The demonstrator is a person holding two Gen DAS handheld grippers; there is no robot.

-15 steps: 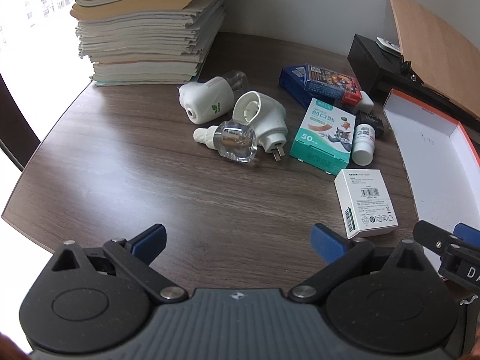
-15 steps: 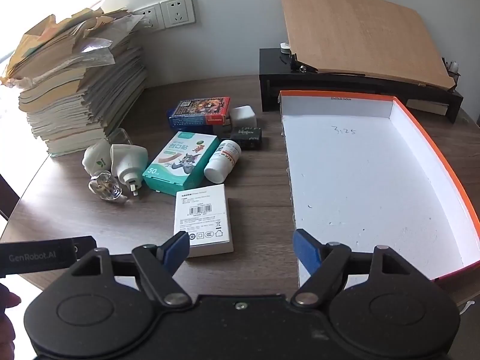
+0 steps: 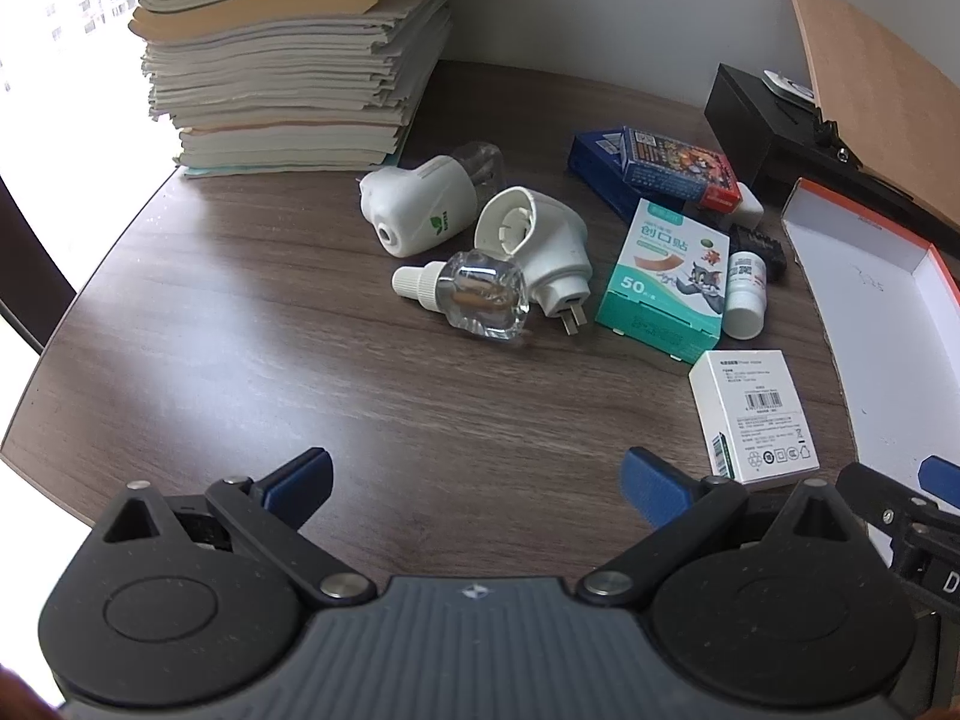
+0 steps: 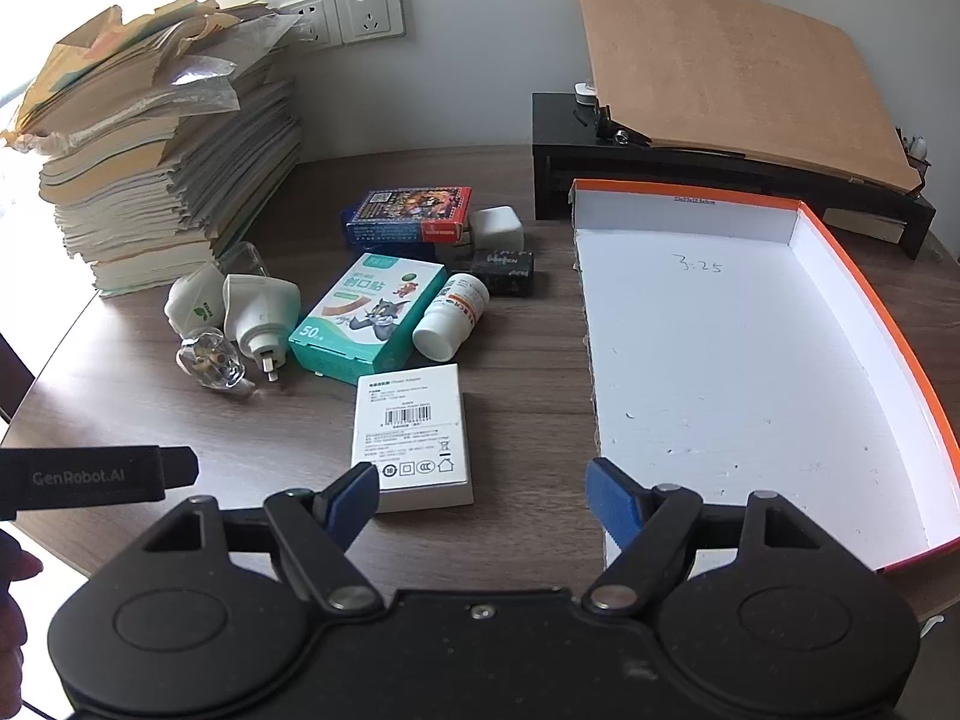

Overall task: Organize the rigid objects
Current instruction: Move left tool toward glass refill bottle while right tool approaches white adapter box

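Loose objects lie on the wooden table: a white adapter box (image 4: 414,435) (image 3: 753,414), a green bandage box (image 4: 369,318) (image 3: 663,273), a white pill bottle (image 4: 450,315) (image 3: 745,294), a card box (image 4: 408,216) (image 3: 672,168), two white plug-in units (image 3: 414,204) (image 3: 537,240) and a clear glass bottle (image 3: 474,297). An empty orange-rimmed white tray (image 4: 810,216) stands at the right. My left gripper (image 3: 474,480) is open and empty, short of the glass bottle. My right gripper (image 4: 483,492) is open and empty, its left finger at the adapter box's near corner.
A tall stack of papers (image 4: 156,180) (image 3: 288,54) fills the back left. A black stand with a brown board (image 4: 738,78) stands behind the tray. A small white cube (image 4: 497,227) and a black item (image 4: 503,269) lie near the card box. The table edge curves at left.
Both grippers have moved slightly forward toward the objects; both stay open. Nothing on the table has moved.
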